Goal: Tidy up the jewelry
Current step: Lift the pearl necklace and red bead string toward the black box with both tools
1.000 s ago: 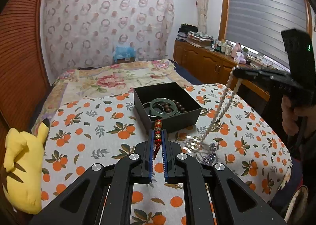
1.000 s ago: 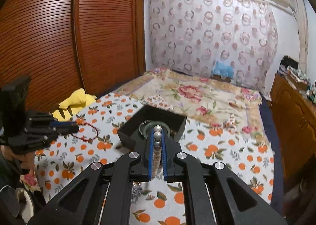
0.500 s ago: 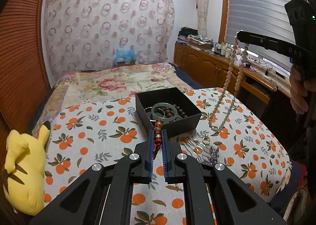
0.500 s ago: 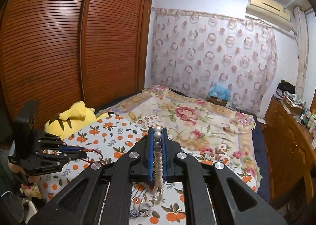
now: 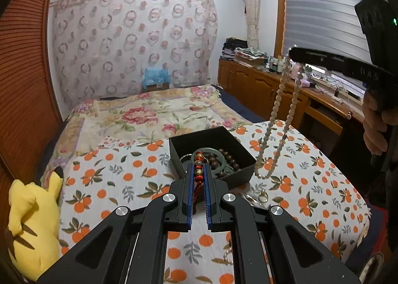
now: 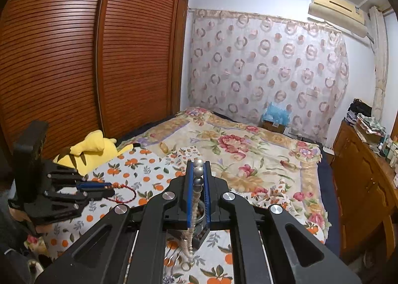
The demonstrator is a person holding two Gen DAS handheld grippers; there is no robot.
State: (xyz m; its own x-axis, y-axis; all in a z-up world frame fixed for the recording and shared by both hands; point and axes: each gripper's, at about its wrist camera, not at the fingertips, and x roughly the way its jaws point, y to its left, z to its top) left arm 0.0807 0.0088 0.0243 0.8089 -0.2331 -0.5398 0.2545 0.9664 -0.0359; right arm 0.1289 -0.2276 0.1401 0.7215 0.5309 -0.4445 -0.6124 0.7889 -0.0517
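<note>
My left gripper (image 5: 198,168) is shut on a red beaded bracelet (image 5: 199,174), held just in front of the black jewelry box (image 5: 246,157). The box holds a green bangle (image 5: 220,157) and dark wooden beads (image 5: 230,158). My right gripper (image 6: 198,165) is shut on a pearl necklace (image 6: 192,229); in the left wrist view it (image 5: 292,51) is high at the right, with the necklace (image 5: 271,122) hanging in a long loop to the box's right side. The left gripper (image 6: 109,188) and red bracelet (image 6: 124,193) show in the right wrist view.
An orange-print cloth (image 5: 112,179) covers the table. Loose rings and small jewelry (image 5: 261,197) lie on it in front of the box. A yellow plush toy (image 5: 27,221) sits at the table's left edge. A bed (image 5: 149,114) lies behind, a wooden dresser (image 5: 261,85) at right.
My right gripper has risen further, lifting the pearl necklace fully off the cloth so it hangs beside the box. My left gripper has moved closer to the box with the red bracelet.
</note>
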